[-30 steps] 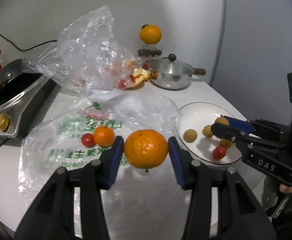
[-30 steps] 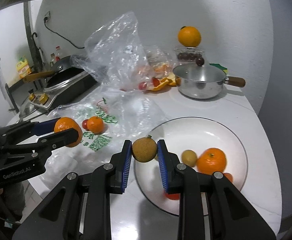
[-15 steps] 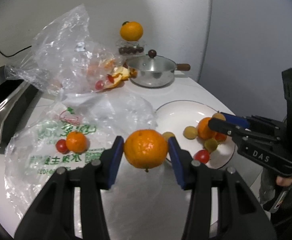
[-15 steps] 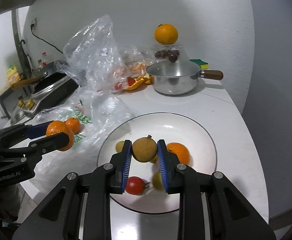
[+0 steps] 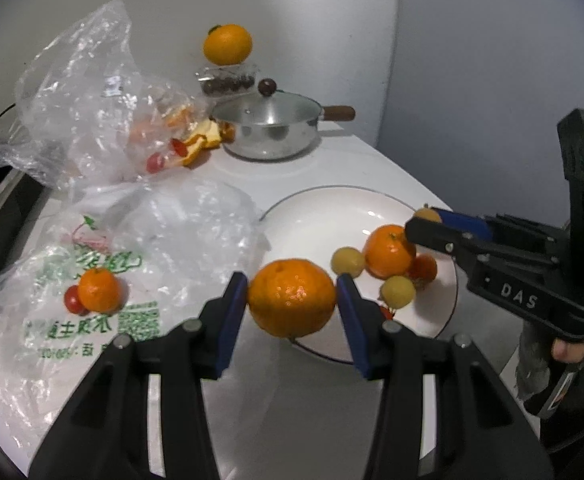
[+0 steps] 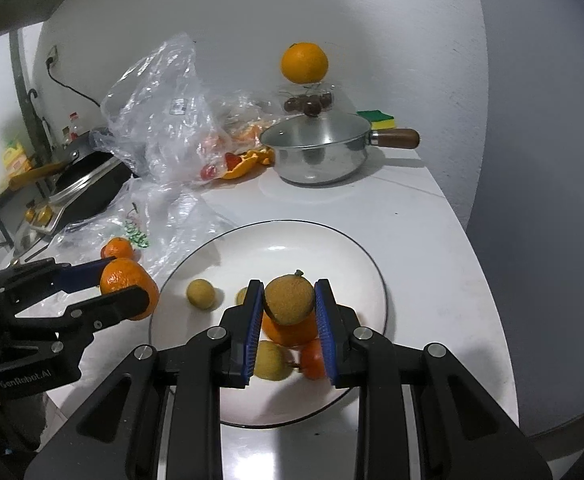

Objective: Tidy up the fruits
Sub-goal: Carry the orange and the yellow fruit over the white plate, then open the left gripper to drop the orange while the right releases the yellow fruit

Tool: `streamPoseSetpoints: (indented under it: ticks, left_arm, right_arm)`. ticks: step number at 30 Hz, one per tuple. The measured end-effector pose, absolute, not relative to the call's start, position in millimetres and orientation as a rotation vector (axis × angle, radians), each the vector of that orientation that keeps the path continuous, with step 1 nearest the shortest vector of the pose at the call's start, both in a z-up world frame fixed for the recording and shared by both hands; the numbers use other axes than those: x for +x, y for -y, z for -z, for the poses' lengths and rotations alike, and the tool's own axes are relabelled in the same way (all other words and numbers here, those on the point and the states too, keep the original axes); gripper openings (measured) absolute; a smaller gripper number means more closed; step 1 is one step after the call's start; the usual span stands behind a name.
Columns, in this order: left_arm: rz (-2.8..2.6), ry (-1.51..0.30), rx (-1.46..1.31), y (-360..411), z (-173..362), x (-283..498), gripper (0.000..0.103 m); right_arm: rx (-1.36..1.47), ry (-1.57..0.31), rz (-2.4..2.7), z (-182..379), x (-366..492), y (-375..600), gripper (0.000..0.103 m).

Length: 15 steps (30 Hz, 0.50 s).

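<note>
My left gripper (image 5: 292, 300) is shut on a large orange mandarin (image 5: 291, 299), held above the near left rim of the white plate (image 5: 311, 220). It also shows in the right wrist view (image 6: 128, 294). My right gripper (image 6: 288, 306) is shut on a small brown-yellow round fruit (image 6: 290, 299) above the plate (image 6: 363, 256). On the plate lie a mandarin (image 5: 389, 251), several small yellow fruits (image 5: 347, 261) and red tomatoes (image 5: 423, 268). A small mandarin (image 5: 99, 290) and a cherry tomato (image 5: 72, 300) lie on the flat printed plastic bag (image 5: 92, 320).
A crumpled clear bag (image 5: 92, 100) with fruit and peel stands at the back left. A lidded steel pot (image 5: 270, 130) sits behind the plate. An orange (image 5: 228, 44) rests on a clear box of dark fruits. A stove and pan (image 6: 88, 184) lie left. The table edge runs close to the right.
Both grippers have moved forward and to the right over the plate with their fruits still held. The right gripper now hangs above the plate's mandarin.
</note>
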<state>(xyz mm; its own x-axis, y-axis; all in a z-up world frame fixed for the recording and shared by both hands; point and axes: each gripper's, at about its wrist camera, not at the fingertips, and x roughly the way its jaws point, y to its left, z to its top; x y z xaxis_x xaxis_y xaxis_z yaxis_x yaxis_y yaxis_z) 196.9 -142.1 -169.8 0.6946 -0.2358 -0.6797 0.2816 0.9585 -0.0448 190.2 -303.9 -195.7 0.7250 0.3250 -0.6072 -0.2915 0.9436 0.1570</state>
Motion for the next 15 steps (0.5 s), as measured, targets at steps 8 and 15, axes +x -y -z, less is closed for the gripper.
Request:
streamPoseSetpoints:
  ticks: [8, 15]
  left_arm:
    - [0.3, -0.774, 0.071, 155.1, 179.6, 209.7, 0.047]
    - [0.298, -0.796, 0.075, 162.2, 187.9, 217.7, 0.047]
  right_arm:
    - [0.062, -0.688, -0.328, 202.2, 199.8, 316.6, 0.028]
    - [0.074, -0.694, -0.322, 207.7, 208.4, 325.6, 0.028]
